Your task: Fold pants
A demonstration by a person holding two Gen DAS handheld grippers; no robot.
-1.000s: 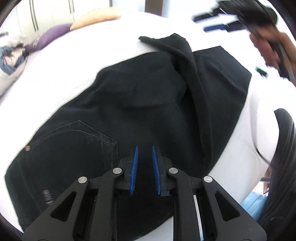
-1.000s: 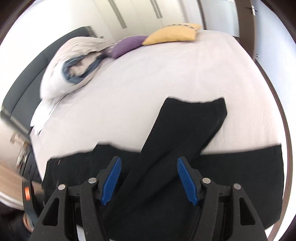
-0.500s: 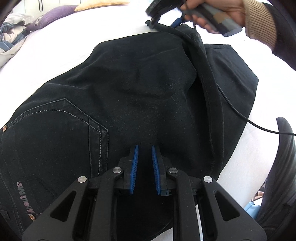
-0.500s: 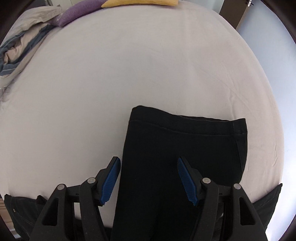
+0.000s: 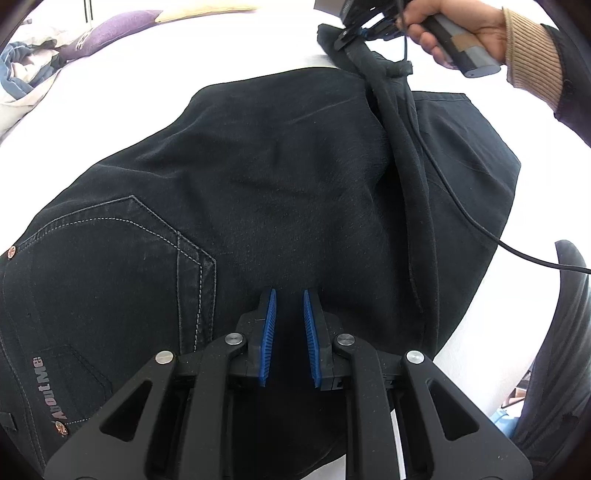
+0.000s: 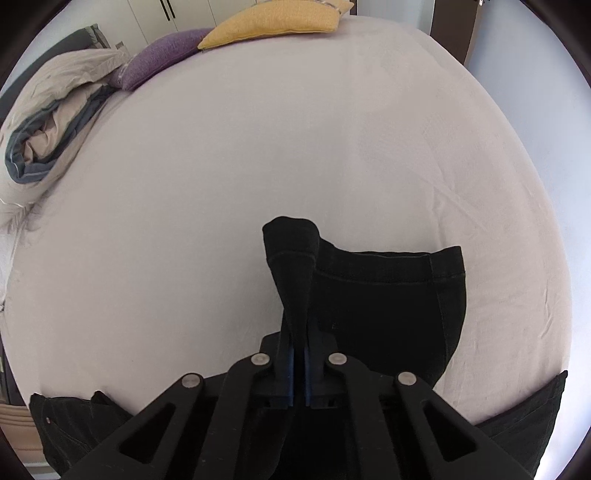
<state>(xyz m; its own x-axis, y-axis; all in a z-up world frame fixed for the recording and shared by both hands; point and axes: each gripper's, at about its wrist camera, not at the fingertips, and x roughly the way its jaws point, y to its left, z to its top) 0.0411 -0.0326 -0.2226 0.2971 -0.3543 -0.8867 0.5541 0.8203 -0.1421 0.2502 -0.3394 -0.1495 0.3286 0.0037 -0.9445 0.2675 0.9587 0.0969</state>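
Note:
Black pants (image 5: 258, 184) lie spread on a white bed, back pocket (image 5: 122, 251) at the left. My left gripper (image 5: 287, 306) hovers just over the seat area, its blue pads a narrow gap apart with nothing between them. One leg is folded up across the pants, and its hem end (image 6: 388, 295) lies on the sheet. My right gripper (image 6: 299, 350) is shut on a pinched fold of that hem (image 6: 291, 251). The left wrist view shows this gripper (image 5: 354, 33) at the top, held by a hand (image 5: 436, 33), with the leg edge bunched in it.
The white bed sheet (image 6: 258, 147) stretches far beyond the hem. A yellow pillow (image 6: 273, 18), a purple pillow (image 6: 162, 55) and a bunched duvet (image 6: 48, 122) lie at the head end. A black cable (image 5: 461, 206) trails across the right side of the pants.
My right gripper came down onto the leg's hem and shut on a fold of it. The left gripper sank slightly toward the pants, its gap unchanged.

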